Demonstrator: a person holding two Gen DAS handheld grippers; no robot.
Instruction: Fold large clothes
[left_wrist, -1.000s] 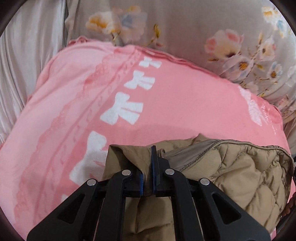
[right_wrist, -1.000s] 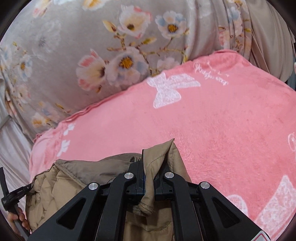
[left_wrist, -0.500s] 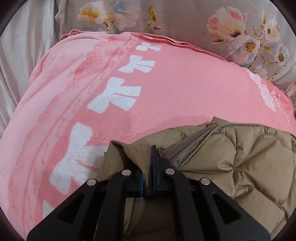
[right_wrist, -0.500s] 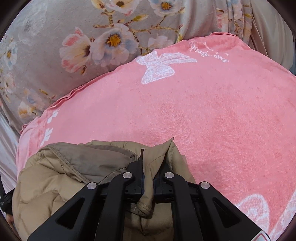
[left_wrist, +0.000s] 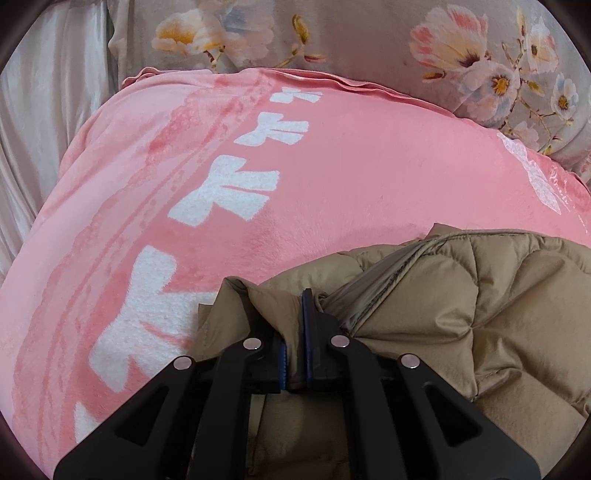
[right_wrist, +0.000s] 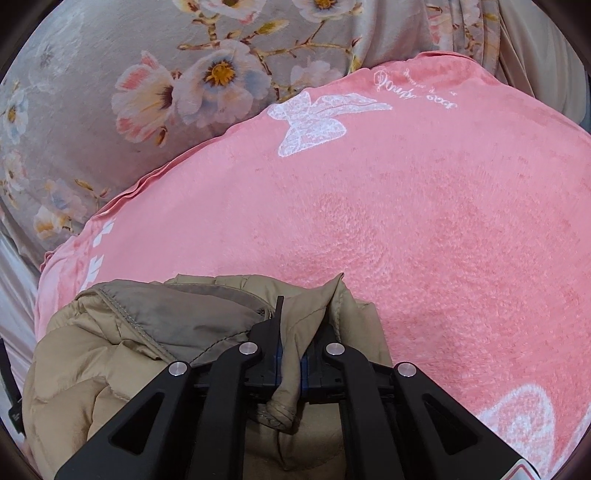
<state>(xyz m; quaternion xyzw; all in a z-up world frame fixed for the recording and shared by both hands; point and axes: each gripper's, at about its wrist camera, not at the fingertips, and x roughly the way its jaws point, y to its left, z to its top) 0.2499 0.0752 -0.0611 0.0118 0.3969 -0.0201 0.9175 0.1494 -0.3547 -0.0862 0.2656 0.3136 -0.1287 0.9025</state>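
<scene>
My left tongs (left_wrist: 294, 332): clenched on a fold of the tan quilted jacket (left_wrist: 461, 302); the cloth is pinched between the blue pads and bunches out past them toward 12 o'clock.
My right tongs (right_wrist: 291, 343): clenched on another fold of the jacket (right_wrist: 110, 354); a peak of fabric stands above the tips and a rolled hem hangs below them.
Jacket: in my left view it spreads from the tongs toward 3 and 4 o'clock; in my right view it lies toward 8 and 9 o'clock. It rests on the pink blanket (left_wrist: 332, 177), with a greyer lining strip (right_wrist: 192, 314) showing along its edge.
Pink blanket: fills the middle of both views, printed with white bows (left_wrist: 229, 195) and a white butterfly (right_wrist: 317, 122).
Floral bedding (right_wrist: 110, 74): grey, beyond the blanket's far edge, at 11 to 12 o'clock.
</scene>
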